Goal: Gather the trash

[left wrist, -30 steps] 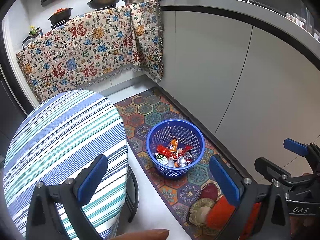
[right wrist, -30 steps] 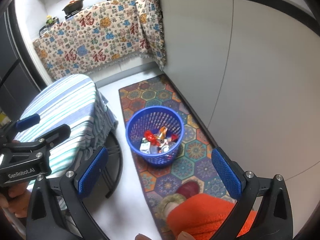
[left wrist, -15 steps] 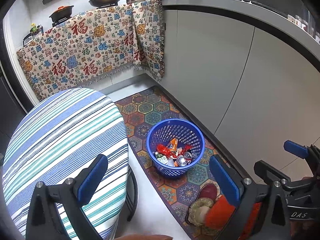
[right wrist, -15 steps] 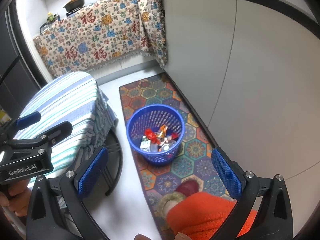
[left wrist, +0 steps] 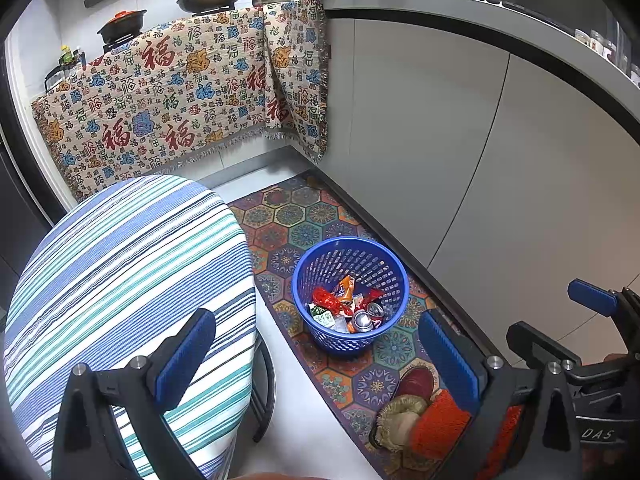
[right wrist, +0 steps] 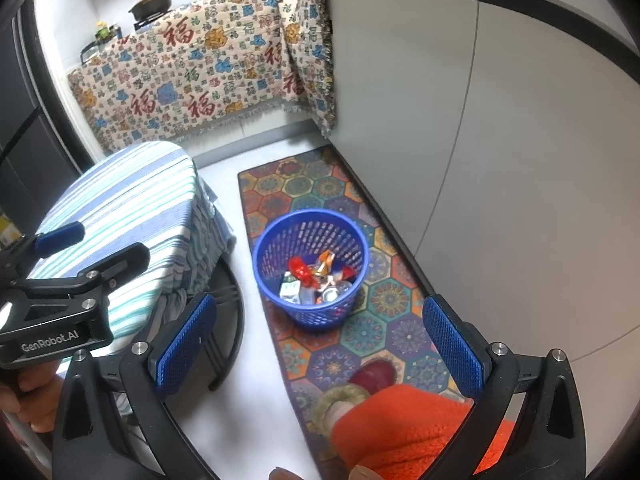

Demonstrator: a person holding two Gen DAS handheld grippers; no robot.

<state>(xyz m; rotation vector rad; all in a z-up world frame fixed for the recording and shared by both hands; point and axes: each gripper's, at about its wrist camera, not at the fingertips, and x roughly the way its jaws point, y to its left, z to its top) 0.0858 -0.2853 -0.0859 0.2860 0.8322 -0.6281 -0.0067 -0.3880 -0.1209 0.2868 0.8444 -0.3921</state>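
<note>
A blue plastic basket (left wrist: pixel 376 264) stands on the patterned floor mat; it also shows in the right wrist view (right wrist: pixel 280 240). Inside lies trash (left wrist: pixel 344 308): red and orange wrappers, a small green carton and crushed cans, also seen in the right wrist view (right wrist: pixel 316 280). My left gripper (left wrist: pixel 316 356) is open and empty, held high above the floor in front of the basket. My right gripper (right wrist: pixel 316 344) is open and empty, likewise above and in front of the basket. Each gripper shows at the edge of the other's view.
A stool with a striped blue and white cover (left wrist: pixel 120 280) stands left of the basket. Grey cabinet fronts (left wrist: pixel 500 160) run along the right. A patterned cloth (left wrist: pixel 180 96) hangs at the back under pans. A foot in a red slipper (right wrist: pixel 372 374) stands on the colourful mat (right wrist: pixel 320 188).
Both views have drifted slightly; the basket sits a touch lower and nearer in the frames. Both grippers stay open and empty.
</note>
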